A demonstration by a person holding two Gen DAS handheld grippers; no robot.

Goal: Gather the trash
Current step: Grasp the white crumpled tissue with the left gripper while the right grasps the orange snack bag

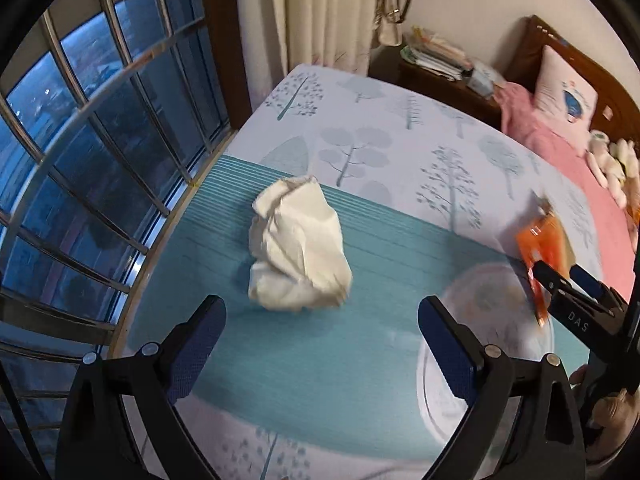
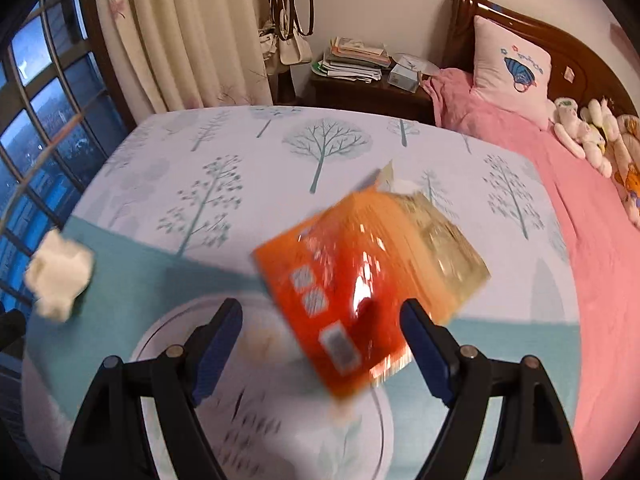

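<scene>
Left gripper (image 1: 322,344) hovering behind the tissue (image 1: 298,246) on the bed (image 1: 400,140), jaws apart, likely lined up to straddle it. Right gripper (image 2: 322,338) jaws apart too; wrapper (image 2: 370,276) blurred between them over the plate (image 2: 160,340), seemingly just let go.

Tree-print bedsheet (image 2: 328,148); pink pillow (image 2: 514,70) against wooden headboard (image 2: 500,12); stacked papers (image 2: 356,60) on nightstand (image 2: 372,94); cream curtain (image 2: 180,36); barred window (image 1: 80,140).
</scene>
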